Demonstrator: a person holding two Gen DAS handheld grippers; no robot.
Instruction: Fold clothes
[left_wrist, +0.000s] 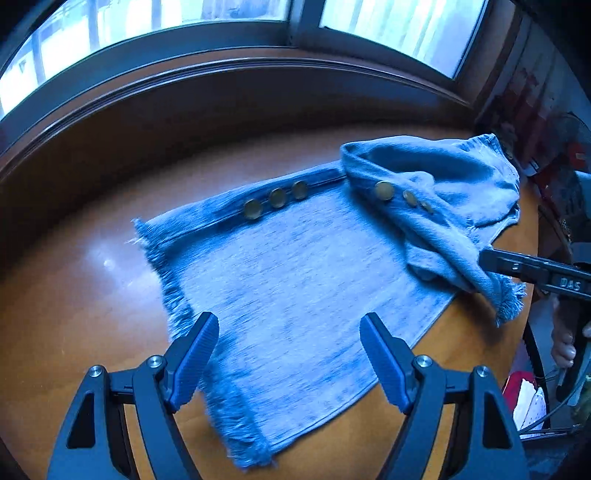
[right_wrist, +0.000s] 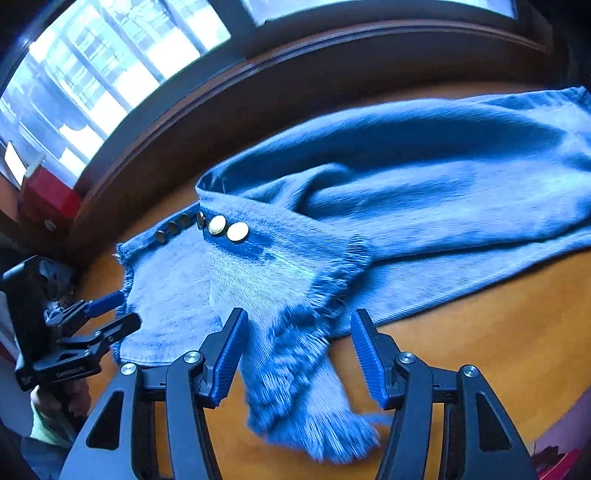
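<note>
Blue denim with frayed hems and brass buttons lies on the glossy brown bench (left_wrist: 92, 295) under a window (left_wrist: 110, 40), and in your left wrist view the denim (left_wrist: 295, 288) spreads flat from centre toward the lower edge, its fringe running down the left side. Your left claw (left_wrist: 289, 356) hangs over the near part of the flat panel with its blue pads (left_wrist: 192, 362) spread wide and nothing between them. A row of buttons (left_wrist: 277, 197) sits along the far seam, and to the right the cloth is bunched and turned over onto itself. Your right claw (left_wrist: 491, 264) comes in from the right edge at that bunched flap; whether it pinches the cloth here you cannot tell, since the fabric hides its tips. In your right wrist view the denim (right_wrist: 406, 192) fills the middle and right, a big fold lying over the flat panel, with two bright buttons (right_wrist: 227, 227) near the fold's edge. Your right claw (right_wrist: 299, 356) stands wide apart, and a fringed flap lies on the bench between its pads, which do not touch it. Your left claw (right_wrist: 110, 314) shows at the left edge, parted, just at the cloth's frayed corner, with a hand (right_wrist: 59, 400) below it.
</note>
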